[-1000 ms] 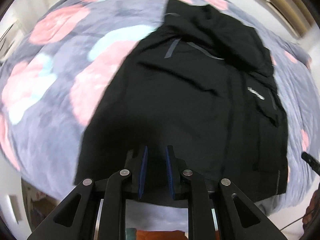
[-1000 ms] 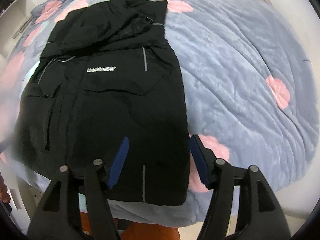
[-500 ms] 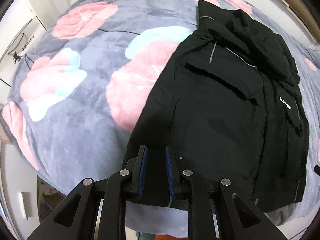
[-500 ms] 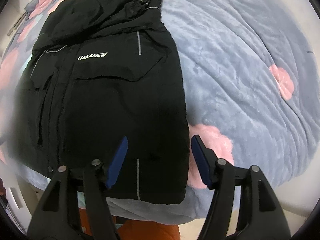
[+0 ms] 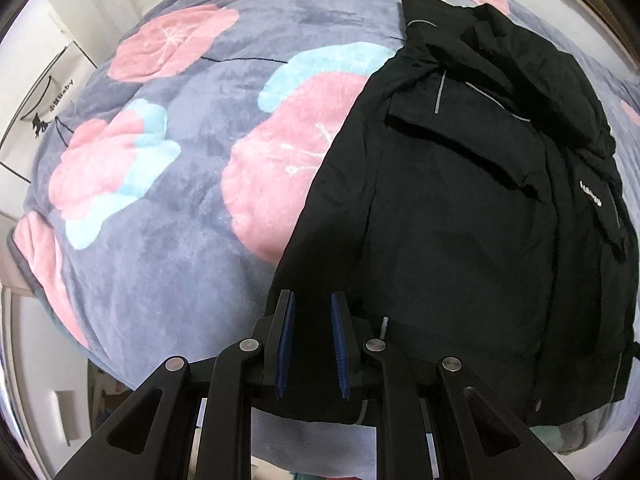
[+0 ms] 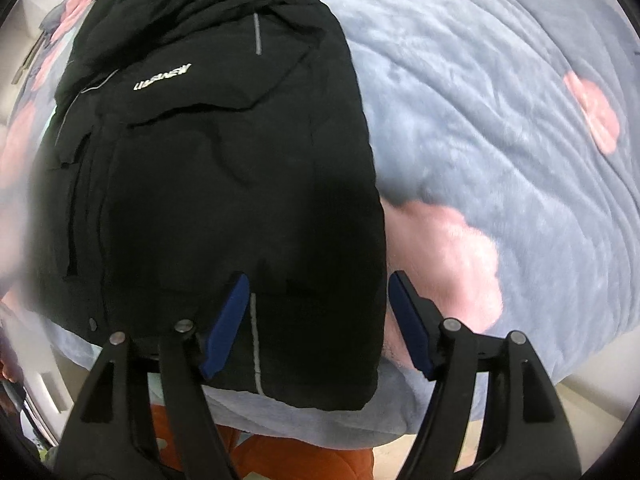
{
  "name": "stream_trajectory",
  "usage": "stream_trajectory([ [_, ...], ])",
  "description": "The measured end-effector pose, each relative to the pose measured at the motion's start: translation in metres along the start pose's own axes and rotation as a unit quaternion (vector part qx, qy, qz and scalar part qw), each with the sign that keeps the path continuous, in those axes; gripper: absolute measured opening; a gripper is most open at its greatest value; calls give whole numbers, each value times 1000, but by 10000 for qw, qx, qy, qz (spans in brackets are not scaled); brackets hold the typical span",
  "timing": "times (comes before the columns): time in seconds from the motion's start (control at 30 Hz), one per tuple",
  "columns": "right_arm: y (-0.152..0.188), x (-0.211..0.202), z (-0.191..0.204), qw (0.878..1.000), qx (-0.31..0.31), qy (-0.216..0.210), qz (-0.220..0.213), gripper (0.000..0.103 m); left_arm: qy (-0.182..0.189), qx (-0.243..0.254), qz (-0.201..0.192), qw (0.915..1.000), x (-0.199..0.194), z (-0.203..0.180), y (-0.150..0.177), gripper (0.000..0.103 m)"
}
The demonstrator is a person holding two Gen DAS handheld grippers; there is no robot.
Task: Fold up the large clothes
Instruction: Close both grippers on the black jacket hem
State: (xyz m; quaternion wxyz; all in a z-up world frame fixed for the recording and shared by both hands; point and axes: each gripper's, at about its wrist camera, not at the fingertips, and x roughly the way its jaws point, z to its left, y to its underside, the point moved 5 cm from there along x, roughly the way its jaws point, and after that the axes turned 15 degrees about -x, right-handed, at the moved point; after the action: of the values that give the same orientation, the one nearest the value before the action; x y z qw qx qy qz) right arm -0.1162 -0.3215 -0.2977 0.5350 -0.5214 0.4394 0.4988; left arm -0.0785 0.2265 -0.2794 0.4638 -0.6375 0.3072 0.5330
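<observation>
A black padded jacket with grey reflective stripes and a white chest logo point(image 5: 460, 216) lies flat, front side up, on a fleece blanket in grey-blue with large pink and pale-blue flower shapes point(image 5: 160, 208) that covers a bed. The hood or collar end lies at the far side; the hem lies at the near edge of the bed. The sleeves appear folded in over the body, though the dark cloth makes this hard to confirm.

Left gripper point(image 5: 311, 334): the two blue-padded fingers point(image 5: 285, 340) stand a narrow gap apart over the near left corner of the hem. Black cloth shows between the pads, but whether they press on it cannot be told.

Right gripper point(image 6: 316, 324): the fingers are spread wide. The left finger sits over the jacket point(image 6: 224, 152) beside a vertical grey stripe near the hem; the right finger sits just past the jacket's right edge, over a pink flower on the blanket point(image 6: 500, 100). The near right corner of the hem lies between the two fingers, and no clamping is seen.

In the right wrist view, orange fabric point(image 6: 288, 456) shows below the near bed edge. In the left wrist view, a white panel with a small dark printed figure point(image 5: 44, 116) stands at the far left, beyond the bed.
</observation>
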Motion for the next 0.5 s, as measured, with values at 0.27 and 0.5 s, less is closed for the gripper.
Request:
stream_trajectory([
  [0.27, 4, 5, -2, 9995, 62, -304, 23, 72, 1056, -396, 465, 9925, -8, 47, -16, 19],
  [0.5, 6, 9, -5, 9981, 109, -604, -6, 80, 1383, -511, 1228, 9814, 28, 53, -6, 40],
])
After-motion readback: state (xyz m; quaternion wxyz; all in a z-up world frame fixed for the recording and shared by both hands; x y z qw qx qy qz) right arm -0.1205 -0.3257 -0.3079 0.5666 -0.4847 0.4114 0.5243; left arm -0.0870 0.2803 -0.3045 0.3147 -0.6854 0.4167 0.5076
